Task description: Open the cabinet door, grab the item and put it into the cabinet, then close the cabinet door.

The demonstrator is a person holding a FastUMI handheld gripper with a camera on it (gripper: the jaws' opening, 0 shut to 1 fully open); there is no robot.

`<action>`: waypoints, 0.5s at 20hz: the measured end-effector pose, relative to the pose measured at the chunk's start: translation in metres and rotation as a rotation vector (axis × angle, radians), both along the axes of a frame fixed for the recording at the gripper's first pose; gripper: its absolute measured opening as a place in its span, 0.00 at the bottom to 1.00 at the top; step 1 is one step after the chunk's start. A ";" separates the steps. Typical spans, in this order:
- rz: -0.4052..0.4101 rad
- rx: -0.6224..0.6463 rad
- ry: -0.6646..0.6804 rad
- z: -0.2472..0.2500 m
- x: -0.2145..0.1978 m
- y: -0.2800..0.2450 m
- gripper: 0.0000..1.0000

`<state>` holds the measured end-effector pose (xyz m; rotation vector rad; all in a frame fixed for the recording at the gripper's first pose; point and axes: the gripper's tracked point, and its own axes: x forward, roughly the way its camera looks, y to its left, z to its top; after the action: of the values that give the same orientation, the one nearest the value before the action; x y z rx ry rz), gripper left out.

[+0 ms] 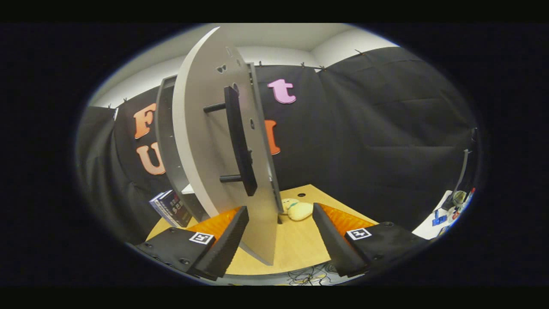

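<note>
A grey cabinet (165, 141) stands on the wooden table (296, 244), and its pale door (201, 141) is swung wide toward me, seen nearly edge-on. A long dark bar handle (240, 141) sticks out from the door on two posts. My gripper (279, 216) is open, and the door's lower edge hangs between the two fingers without either one pressing on it. A small cream plush toy (298, 209) lies on the table just beyond the fingers, to the right of the door's edge.
A book (170, 208) stands on the table by the cabinet's left foot. Black cloth walls close in behind and to the right. Small cluttered items (454, 206) sit on a white surface far right. The table's near edge runs just under the fingers.
</note>
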<state>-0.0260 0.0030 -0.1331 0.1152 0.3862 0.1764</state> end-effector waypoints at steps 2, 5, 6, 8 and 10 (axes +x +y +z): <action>0.032 0.000 0.001 -0.002 -0.002 0.028 0.97; 0.083 -0.005 -0.003 -0.007 0.001 0.071 0.97; 0.101 -0.006 -0.003 -0.008 0.003 0.085 0.97; 0.135 -0.006 -0.003 -0.013 0.009 0.115 0.97; 0.170 -0.014 -0.005 -0.021 0.021 0.144 0.97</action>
<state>-0.0049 0.1472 -0.1540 0.0683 0.3918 0.3411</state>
